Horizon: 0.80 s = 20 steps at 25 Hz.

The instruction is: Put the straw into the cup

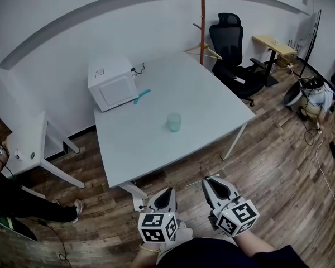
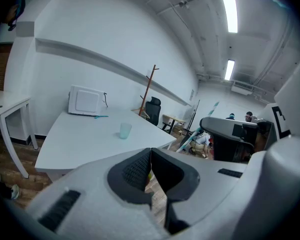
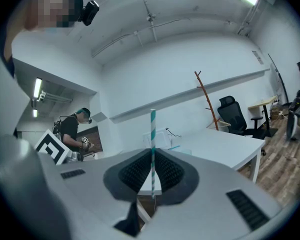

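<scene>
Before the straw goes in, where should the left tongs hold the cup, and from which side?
Probably its lower wall, from the near table edge: the cup stands upright and alone on the table, and its mouth is left free for the straw.

teal-striped straw [image 3: 152, 129] upright in right hand-held gripper [image 3: 152, 152], teal cup [image 1: 174, 121] upright on table [image 1: 212, 94]

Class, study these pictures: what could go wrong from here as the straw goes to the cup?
The thin straw, pinched in the right hand-held gripper with a long free end, might swivel and miss the cup. That cup stands unheld on the table, far from the left hand-held gripper, so a nudge could tip it.
</scene>
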Motion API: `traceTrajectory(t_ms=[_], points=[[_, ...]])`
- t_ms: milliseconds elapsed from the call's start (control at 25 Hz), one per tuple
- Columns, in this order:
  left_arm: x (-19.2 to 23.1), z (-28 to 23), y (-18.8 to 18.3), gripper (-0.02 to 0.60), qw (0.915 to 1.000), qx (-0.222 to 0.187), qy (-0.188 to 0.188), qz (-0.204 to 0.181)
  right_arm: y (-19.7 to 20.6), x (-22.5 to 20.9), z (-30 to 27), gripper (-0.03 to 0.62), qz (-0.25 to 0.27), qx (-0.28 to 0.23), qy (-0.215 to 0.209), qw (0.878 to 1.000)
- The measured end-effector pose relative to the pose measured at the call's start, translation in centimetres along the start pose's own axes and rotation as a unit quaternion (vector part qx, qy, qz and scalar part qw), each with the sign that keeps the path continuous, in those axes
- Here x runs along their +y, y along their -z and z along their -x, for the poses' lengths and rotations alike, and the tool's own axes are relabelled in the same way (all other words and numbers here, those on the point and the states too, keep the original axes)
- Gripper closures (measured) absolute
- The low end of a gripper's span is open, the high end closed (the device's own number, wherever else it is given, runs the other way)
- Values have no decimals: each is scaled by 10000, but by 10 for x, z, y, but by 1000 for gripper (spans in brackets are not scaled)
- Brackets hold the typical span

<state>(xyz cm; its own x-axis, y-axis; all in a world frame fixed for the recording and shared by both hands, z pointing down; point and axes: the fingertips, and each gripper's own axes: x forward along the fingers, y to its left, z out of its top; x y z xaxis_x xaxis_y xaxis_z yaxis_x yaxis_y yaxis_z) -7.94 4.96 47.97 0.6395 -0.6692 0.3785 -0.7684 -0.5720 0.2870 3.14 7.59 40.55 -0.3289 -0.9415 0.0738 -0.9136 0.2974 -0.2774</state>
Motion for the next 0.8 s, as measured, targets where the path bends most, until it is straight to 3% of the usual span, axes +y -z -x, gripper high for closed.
traceTrajectory(t_ms=[800], points=[[70,-54,-34,561,9995,87,248,-155,-9,-10,-87,551,58,-185,282,9994]])
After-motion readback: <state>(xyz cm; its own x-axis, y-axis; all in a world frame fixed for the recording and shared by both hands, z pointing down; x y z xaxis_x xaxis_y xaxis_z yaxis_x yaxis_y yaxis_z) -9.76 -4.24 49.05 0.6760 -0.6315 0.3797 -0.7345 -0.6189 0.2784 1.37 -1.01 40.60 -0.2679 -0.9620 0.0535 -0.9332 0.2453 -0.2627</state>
